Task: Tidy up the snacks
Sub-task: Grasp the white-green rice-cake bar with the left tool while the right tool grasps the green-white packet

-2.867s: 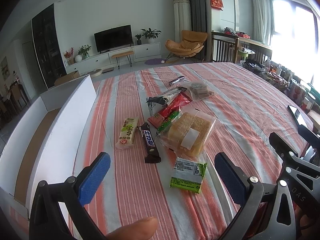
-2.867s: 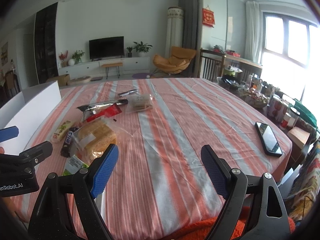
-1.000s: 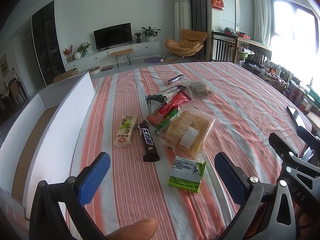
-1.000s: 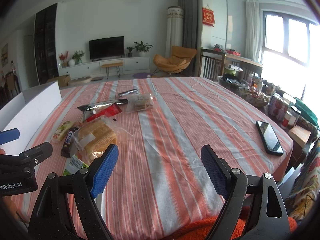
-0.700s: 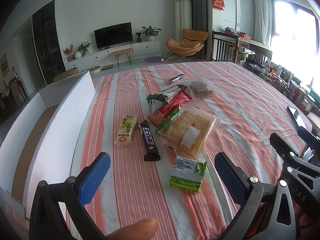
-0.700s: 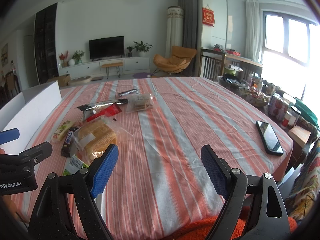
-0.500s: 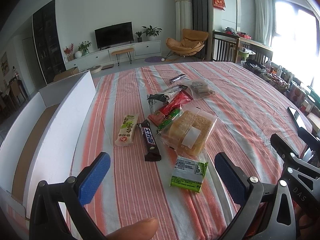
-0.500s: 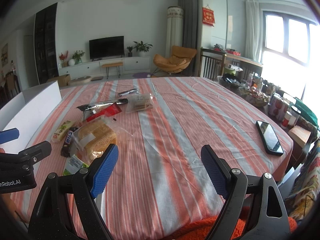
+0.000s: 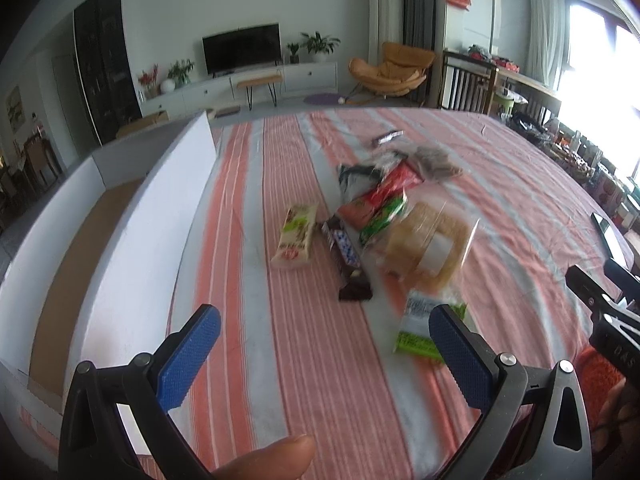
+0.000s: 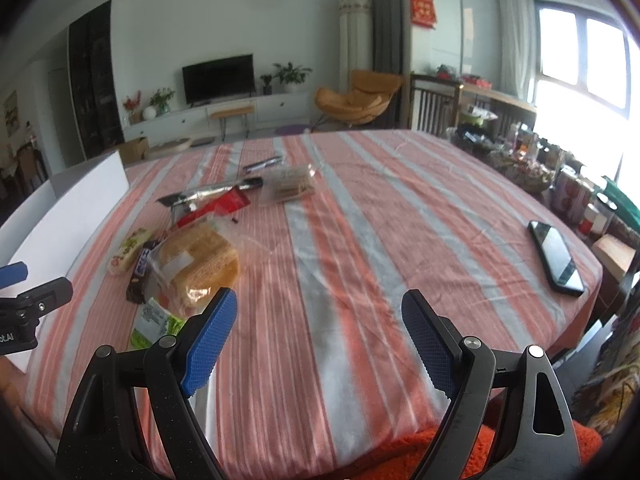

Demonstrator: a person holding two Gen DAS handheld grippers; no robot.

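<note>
Snacks lie in a loose group on the striped tablecloth point(image 9: 248, 240): a pale green wafer pack point(image 9: 296, 237), a dark chocolate bar point(image 9: 346, 258), a bagged bread point(image 9: 430, 242), a green-and-white pack point(image 9: 420, 330), red and green packets point(image 9: 380, 200) and a clear cookie bag point(image 9: 436, 162). The bread point(image 10: 196, 260) and cookie bag point(image 10: 290, 186) also show in the right wrist view. My left gripper point(image 9: 324, 354) is open and empty, just short of the chocolate bar and green pack. My right gripper point(image 10: 316, 334) is open and empty over bare cloth, right of the snacks.
A white open cardboard box point(image 9: 132, 236) stands along the table's left side. A black phone point(image 10: 556, 256) lies near the right edge. Jars and bags crowd a shelf point(image 10: 560, 184) past the right edge. A thumb point(image 9: 268, 460) shows at the bottom.
My left gripper has moved forward and left toward the snacks; its view is blurred with motion. The right gripper has barely moved. Both stay open.
</note>
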